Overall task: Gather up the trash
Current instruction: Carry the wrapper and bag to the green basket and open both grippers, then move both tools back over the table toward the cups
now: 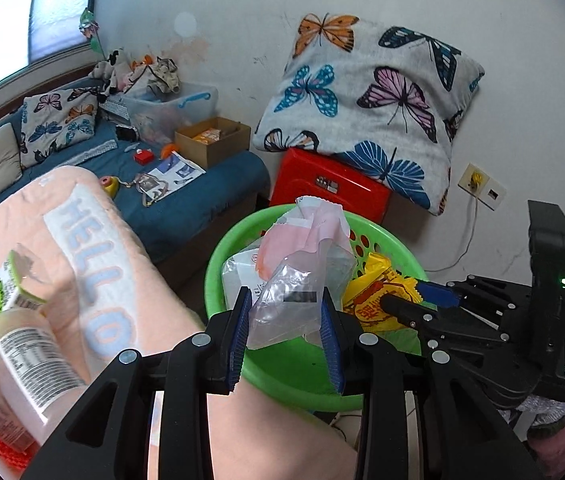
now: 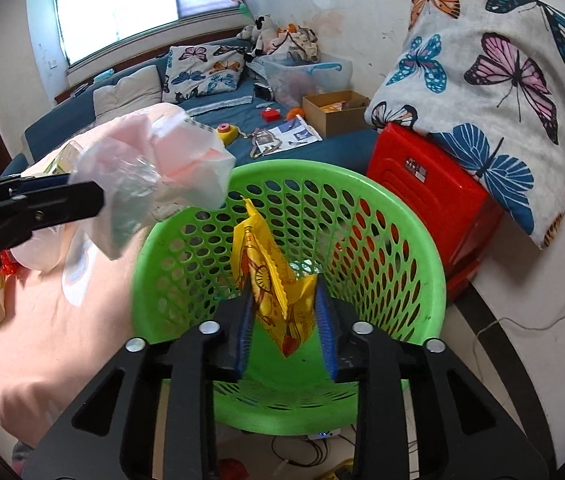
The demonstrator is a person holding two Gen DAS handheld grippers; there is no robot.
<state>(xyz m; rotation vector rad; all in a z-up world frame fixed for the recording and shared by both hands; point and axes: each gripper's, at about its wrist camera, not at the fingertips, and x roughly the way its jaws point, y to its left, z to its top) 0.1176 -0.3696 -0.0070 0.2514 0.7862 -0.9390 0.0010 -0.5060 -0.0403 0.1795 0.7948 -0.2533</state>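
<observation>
A green perforated basket (image 2: 410, 248) stands on the floor beside a pink blanket; it also shows in the left wrist view (image 1: 218, 256). My left gripper (image 1: 285, 334) holds a crumpled clear and pink plastic bag (image 1: 302, 272) over the basket's rim, and both show in the right wrist view, the gripper (image 2: 82, 196) at left with the bag (image 2: 162, 176). My right gripper (image 2: 286, 332) holds a yellow snack wrapper (image 2: 270, 276) over the basket's opening. The wrapper (image 1: 378, 300) and right gripper (image 1: 414, 300) also show in the left wrist view.
A pink "HELLO" blanket (image 1: 94, 256) lies left of the basket, with a bottle (image 1: 30, 360) and a carton (image 1: 6, 292) on it. A red plastic stool (image 2: 434, 188) with a butterfly pillow (image 2: 494, 80) stands behind the basket. A blue sofa (image 2: 218, 120) holds clutter.
</observation>
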